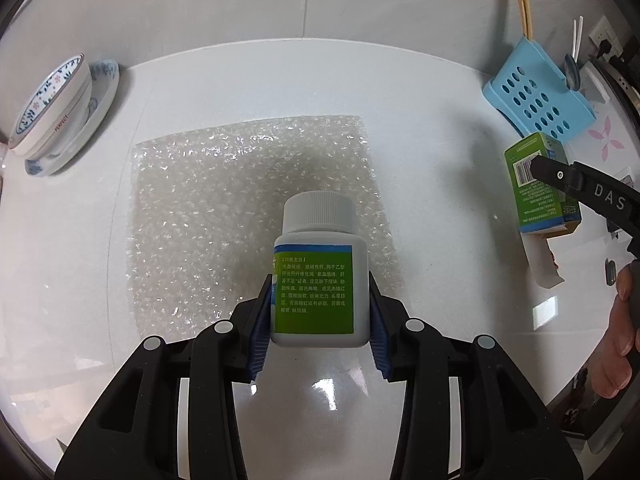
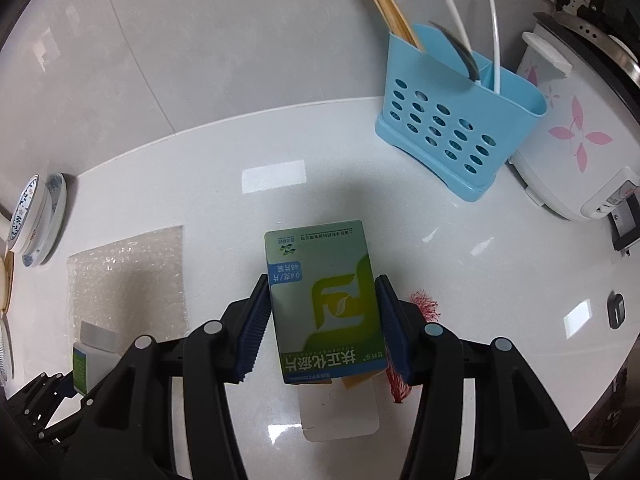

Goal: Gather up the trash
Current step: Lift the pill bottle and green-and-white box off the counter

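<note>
Left gripper (image 1: pixel 320 320) clamping a white pill bottle (image 1: pixel 320 276) above bubble wrap (image 1: pixel 224 200), right gripper (image 2: pixel 322 328) squeezing a green medicine box (image 2: pixel 324 304) over the white surface (image 2: pixel 480 264)

Left gripper (image 1: pixel 320 320): angled steeply down over the white counter (image 1: pixel 440 128), blue ribbed pads clamped on both sides of a white pill bottle (image 1: pixel 319 276), cap pointing away from the wrist. Right gripper (image 2: pixel 322 322): also pitched down over the counter, pads pressed on the two long sides of a green medicine box (image 2: pixel 324 304), open flap hanging at the wrist end. In the left wrist view, person's fingers (image 1: pixel 618 344) wrap the right gripper's handle, at the counter's right edge.
</note>
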`<action>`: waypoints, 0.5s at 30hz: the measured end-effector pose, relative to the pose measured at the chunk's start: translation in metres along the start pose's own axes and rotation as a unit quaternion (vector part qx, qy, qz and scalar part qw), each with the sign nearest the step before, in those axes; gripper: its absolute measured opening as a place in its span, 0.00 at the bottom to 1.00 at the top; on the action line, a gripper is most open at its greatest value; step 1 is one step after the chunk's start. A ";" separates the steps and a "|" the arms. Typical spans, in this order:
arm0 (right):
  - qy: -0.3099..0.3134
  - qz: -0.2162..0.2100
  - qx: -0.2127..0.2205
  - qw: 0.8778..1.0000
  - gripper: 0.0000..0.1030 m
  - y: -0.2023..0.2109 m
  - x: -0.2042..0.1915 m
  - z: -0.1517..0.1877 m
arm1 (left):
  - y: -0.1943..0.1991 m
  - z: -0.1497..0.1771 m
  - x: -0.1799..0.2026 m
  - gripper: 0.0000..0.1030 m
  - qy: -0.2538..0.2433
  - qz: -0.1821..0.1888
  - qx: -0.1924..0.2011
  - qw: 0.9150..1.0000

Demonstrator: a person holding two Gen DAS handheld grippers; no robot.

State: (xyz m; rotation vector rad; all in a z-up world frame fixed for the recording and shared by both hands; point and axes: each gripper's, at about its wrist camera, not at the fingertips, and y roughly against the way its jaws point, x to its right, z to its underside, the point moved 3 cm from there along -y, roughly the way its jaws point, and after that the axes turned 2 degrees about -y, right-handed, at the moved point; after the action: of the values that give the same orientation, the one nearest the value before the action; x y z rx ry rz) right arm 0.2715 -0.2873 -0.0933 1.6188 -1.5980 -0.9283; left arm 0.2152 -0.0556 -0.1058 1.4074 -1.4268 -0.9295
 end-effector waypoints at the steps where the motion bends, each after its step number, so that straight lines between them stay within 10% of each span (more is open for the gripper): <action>1: -0.001 -0.002 0.002 1.000 0.48 0.005 0.000 0.001 | 0.002 0.000 0.000 0.39 -0.001 0.000 0.003 1.000; 15: -0.021 -0.034 0.027 0.999 0.48 0.065 0.005 0.030 | 0.042 0.013 0.004 0.39 -0.006 0.003 0.034 0.999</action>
State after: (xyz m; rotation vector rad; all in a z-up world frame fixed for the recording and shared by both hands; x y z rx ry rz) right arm 0.2118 -0.2935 -0.0533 1.7103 -1.6168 -0.9674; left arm 0.1901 -0.0575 -0.0696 1.4488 -1.4816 -0.8949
